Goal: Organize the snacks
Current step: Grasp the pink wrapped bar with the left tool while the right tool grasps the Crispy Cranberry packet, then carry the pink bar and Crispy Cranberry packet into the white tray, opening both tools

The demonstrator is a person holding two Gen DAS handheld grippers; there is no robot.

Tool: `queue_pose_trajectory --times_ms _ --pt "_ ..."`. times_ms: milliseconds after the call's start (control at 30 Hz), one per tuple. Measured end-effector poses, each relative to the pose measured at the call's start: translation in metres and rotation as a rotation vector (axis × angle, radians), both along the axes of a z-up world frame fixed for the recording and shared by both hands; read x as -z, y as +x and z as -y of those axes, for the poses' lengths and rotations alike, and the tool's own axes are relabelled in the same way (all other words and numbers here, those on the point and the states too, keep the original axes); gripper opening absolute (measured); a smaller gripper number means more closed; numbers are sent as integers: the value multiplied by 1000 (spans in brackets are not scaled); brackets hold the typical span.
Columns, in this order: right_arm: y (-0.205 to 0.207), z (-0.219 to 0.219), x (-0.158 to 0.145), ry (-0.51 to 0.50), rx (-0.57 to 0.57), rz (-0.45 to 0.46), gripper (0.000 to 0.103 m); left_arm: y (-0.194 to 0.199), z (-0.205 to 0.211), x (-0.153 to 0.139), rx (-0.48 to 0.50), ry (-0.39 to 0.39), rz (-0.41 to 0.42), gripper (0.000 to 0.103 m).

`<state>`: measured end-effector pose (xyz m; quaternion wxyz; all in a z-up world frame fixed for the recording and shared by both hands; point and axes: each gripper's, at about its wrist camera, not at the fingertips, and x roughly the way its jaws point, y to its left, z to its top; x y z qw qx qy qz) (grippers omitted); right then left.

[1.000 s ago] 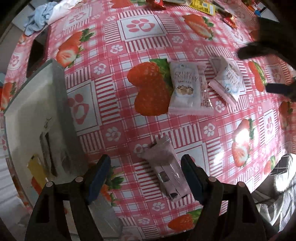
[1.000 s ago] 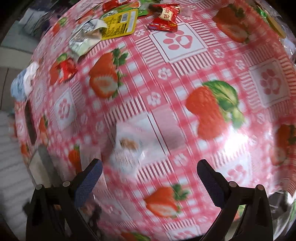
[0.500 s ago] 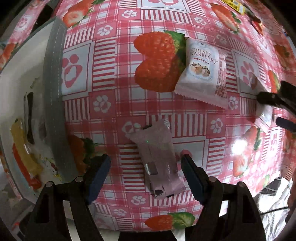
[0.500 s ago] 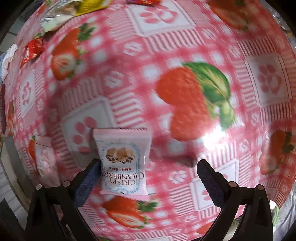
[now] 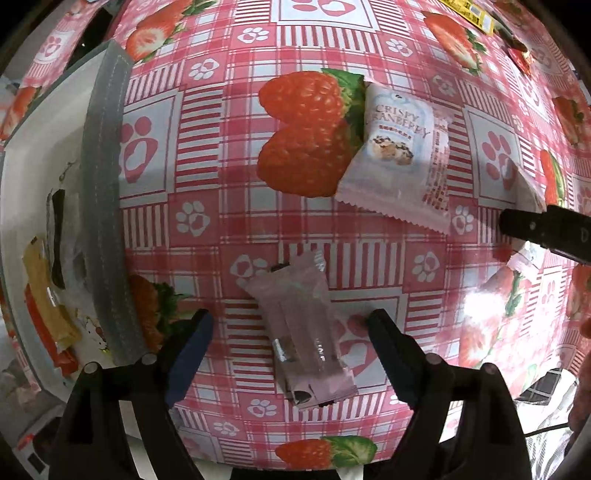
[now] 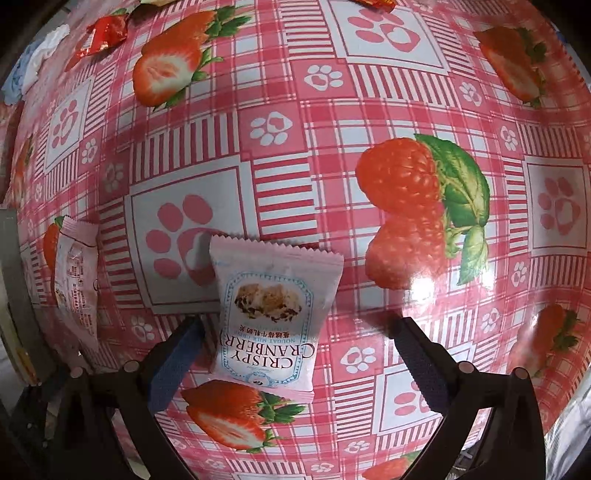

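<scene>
A mauve snack bar wrapper (image 5: 304,328) lies flat on the strawberry tablecloth, between the tips of my left gripper (image 5: 290,325). Its jaws are opening and the pads stand clear of the wrapper on both sides. A white and pink "Crispy Cranberry" packet (image 5: 400,155) lies further up the cloth. In the right wrist view a second "Crispy Cranberry" packet (image 6: 271,317) lies between the fingers of my right gripper (image 6: 295,334), nearer the left pad (image 6: 173,363); the jaws stand wide and do not press it. The first cranberry packet (image 6: 75,288) shows again at that view's left edge.
A white storage box with a grey rim (image 5: 105,206) stands at the left and holds several wrappers (image 5: 44,295). The right gripper's black finger (image 5: 546,229) reaches in from the right edge. Red candy (image 6: 105,33) and a blue cloth (image 6: 26,62) lie at the far left.
Both grippers have sunk toward the cloth and rolled. The mauve bar now sits between the left fingertips; the cranberry packet has come between the right fingers.
</scene>
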<state>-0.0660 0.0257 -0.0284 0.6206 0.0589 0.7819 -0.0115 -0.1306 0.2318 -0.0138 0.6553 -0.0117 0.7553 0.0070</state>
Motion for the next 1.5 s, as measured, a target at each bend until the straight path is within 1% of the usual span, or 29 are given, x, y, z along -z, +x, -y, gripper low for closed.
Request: queue_pose_trajectory --times_ms 33,67,133,167,200,233,267,300,367,500,667,800,1000,1100,1233,1300,1500 --pt "7 1 1 1 -12 -12 103 1 4 2 8 -4 -2 86" --pt "8 -1 1 5 -23 -18 103 0 12 4 15 -8 -4 82" --pt "13 -7 1 1 -52 4 97 3 20 2 47 -10 1 71" --pt "11 -13 -4 2 -74 26 89 5 25 0 65 -9 6 59" --pt "10 -16 -8 3 -90 39 78 5 29 -2 85 -12 10 47" --pt "9 -20 -12 7 -108 53 70 6 32 -4 105 -19 12 41" --pt "8 -24 -18 13 -133 76 49 7 34 -5 120 -38 12 33" --pt "8 -26 -20 36 -141 80 45 7 35 -5 124 -55 8 28" --pt "7 -27 -21 95 -128 69 45 7 35 -7 122 -88 -2 28" --pt "-1 -25 -34 175 -103 100 45 4 30 -15 123 -117 13 28" --pt "-17 -20 -47 225 -56 101 45 4 23 -39 141 -136 62 28" --pt "-30 -10 -54 250 -30 97 45 7 12 -58 129 -138 102 28" --pt "-45 -24 -73 261 -52 106 45 9 -5 -71 93 -133 138 28" --pt "-40 -36 -78 259 -78 112 45 3 -16 -70 73 -132 163 28" --pt "-31 -51 -85 255 -122 126 45 2 -25 -78 37 -143 199 28" --pt "-30 -57 -89 255 -136 132 45 1 -39 -83 30 -147 213 28" --pt "-22 -89 -92 273 -207 140 45 -4 -63 -96 -9 -133 265 28"
